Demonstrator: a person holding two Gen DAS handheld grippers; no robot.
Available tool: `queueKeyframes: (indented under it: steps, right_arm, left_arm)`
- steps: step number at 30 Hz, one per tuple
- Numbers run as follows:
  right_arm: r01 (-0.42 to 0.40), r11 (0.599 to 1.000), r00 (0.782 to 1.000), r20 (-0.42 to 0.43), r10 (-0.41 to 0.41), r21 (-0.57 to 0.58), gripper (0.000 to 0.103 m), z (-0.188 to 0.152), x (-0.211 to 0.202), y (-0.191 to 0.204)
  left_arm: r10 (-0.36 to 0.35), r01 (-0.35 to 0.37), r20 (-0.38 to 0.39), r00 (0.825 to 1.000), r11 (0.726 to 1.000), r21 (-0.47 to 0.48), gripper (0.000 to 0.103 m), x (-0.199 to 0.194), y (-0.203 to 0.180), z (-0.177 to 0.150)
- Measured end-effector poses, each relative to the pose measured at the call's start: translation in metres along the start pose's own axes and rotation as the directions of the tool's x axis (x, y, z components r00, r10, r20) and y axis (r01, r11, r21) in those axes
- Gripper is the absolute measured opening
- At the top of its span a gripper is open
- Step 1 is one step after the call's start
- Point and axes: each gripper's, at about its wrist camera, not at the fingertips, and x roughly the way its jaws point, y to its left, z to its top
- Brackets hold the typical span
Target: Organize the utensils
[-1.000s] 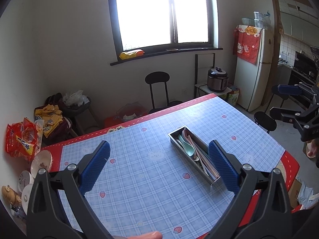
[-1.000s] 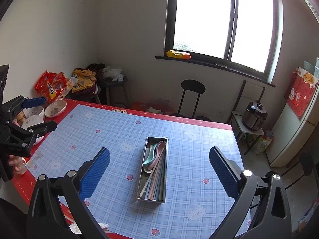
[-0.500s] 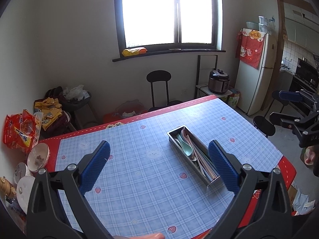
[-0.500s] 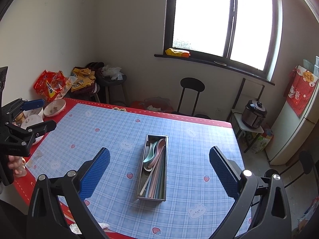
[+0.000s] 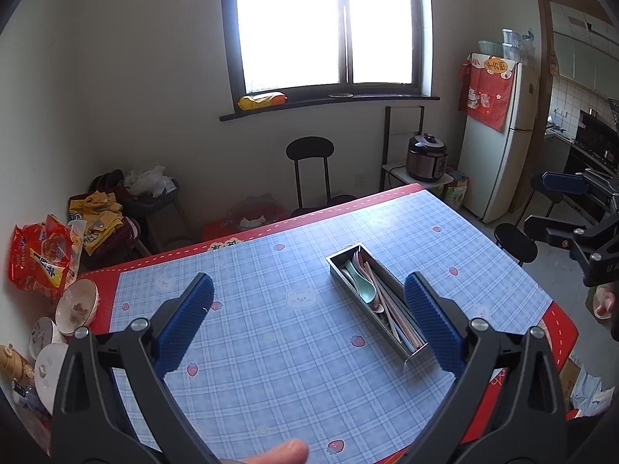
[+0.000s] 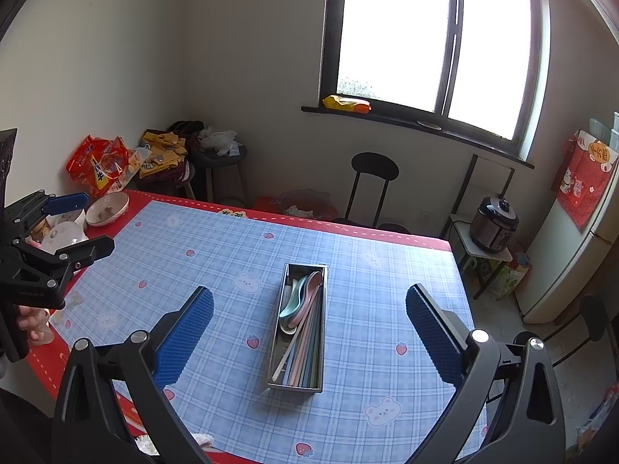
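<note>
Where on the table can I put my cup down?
The blue checked cloth is bare on both sides of the metal tray of spoons and chopsticks. The widest bare patch lies between the tray and the bowls. That bowl corner by the wall is crowded.

Grippers: two, the left gripper (image 5: 307, 323) and the right gripper (image 6: 309, 334), each with two blue-padded fingers (image 5: 185, 326) spread wide
Metal trays: one tray (image 6: 323, 290) on the table (image 6: 387, 309)
Spoons in the tray: at least three, one teal spoon (image 6: 294, 301), one pink spoon (image 6: 309, 294) and a pale one under them; exact count hard to tell
Chopsticks in the tray: a bundle of pastel sticks (image 6: 307, 352), too tightly packed to count
Bowls: at least three at the table's left end (image 5: 75, 305)
Black stools: two (image 5: 309, 150) (image 5: 516, 237)
Rice cookers: one (image 5: 425, 152)
Fridges: one (image 5: 499, 135)
Windows: one, two panes (image 5: 329, 23)
</note>
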Motion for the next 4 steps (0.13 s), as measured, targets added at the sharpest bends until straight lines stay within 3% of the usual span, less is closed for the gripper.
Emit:
queueKeyframes:
  steps: [4]
  right_arm:
    - [0.001,1.000,1.000,0.000,-0.001,0.000,0.098,0.0001,0.0002,-0.0004]
  left_arm:
    - [0.009,-0.009,-0.001,1.000,1.000,-0.006,0.097,0.0006,0.0016,-0.0006]
